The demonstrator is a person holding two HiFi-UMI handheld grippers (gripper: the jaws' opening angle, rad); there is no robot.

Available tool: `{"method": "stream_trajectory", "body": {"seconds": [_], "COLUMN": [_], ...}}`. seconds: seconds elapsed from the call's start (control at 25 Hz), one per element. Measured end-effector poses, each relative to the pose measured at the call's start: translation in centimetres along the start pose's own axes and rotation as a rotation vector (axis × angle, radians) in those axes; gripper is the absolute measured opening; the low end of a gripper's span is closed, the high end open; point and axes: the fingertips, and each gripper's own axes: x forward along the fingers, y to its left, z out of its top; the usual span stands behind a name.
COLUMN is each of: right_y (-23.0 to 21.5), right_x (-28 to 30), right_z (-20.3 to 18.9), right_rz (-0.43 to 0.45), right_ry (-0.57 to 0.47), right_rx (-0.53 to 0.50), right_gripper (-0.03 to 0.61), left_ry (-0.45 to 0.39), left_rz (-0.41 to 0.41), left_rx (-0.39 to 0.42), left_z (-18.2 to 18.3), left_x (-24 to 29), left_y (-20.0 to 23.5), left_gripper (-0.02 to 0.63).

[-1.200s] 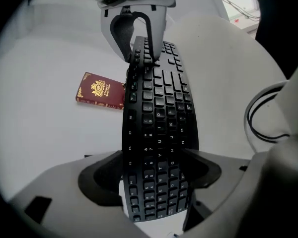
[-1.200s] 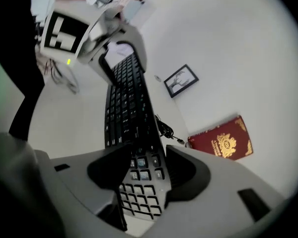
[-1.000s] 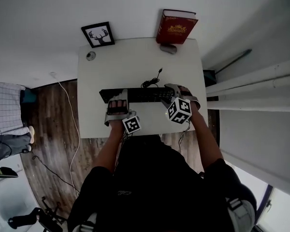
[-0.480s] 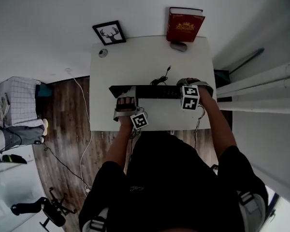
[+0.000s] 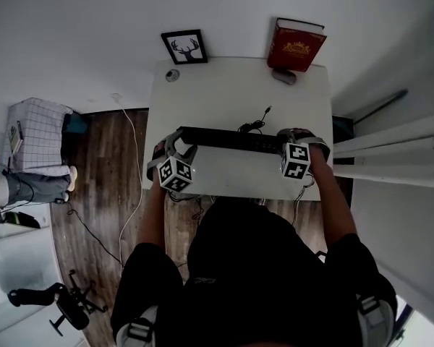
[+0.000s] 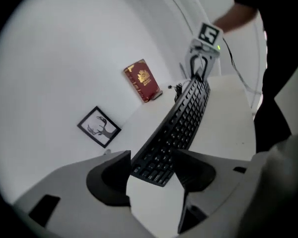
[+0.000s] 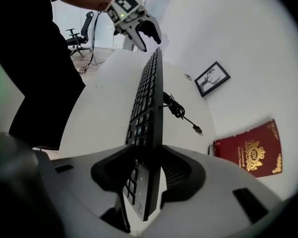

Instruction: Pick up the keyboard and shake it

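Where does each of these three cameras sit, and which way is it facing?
Head view: on the person's head, steeply down at the desk and keyboard; torso, arms, left gripper, right gripper show.
Left gripper view: on that gripper, along the keyboard toward the right gripper; its jaws, just closing, flank the keyboard's end.
Right gripper view: on that gripper, opposite way, toward the left gripper; its jaws, just closed, pinch the keyboard.
Both gripper views share the red book.

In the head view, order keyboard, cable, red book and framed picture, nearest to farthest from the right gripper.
1. keyboard, between the jaws of the right gripper, which have just been closing.
2. cable, just beyond the keyboard.
3. red book, far right corner.
4. framed picture, far left corner.
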Motion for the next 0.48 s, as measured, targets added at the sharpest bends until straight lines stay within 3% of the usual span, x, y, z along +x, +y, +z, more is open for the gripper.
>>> {"method": "stream_trajectory", "body": {"seconds": [0.08, 0.12, 0.28, 0.48], "right_y": [0.2, 0.4, 0.7, 0.8], "right_x": [-0.1, -0.1, -0.3, -0.5], "right_z": [0.1, 0.1, 0.1, 0.0], "right_rz": [-0.011, -0.017, -0.046, -0.092], "right_ry": [0.0, -0.001, 0.007, 0.028], "right_rx": [-0.011, -0.016, -0.027, -0.035], "right_gripper": [0.173, 0.173, 0.173, 0.173], "left_ry": [-0.03, -0.027, 0.037, 0.023], "left_rz": [-0.097, -0.14, -0.197, -0.303], "left_rx": [-0.108, -0.111, 0.091, 0.157], "left_z": [-1.1, -1.5, -2.4, -2.7], "left_x": [-0.3, -0.2, 1.6, 3.3], "left_y": [0.9, 1.0, 1.5, 0.8], "left_gripper": [0.275, 0.276, 0.291, 0.304]}}
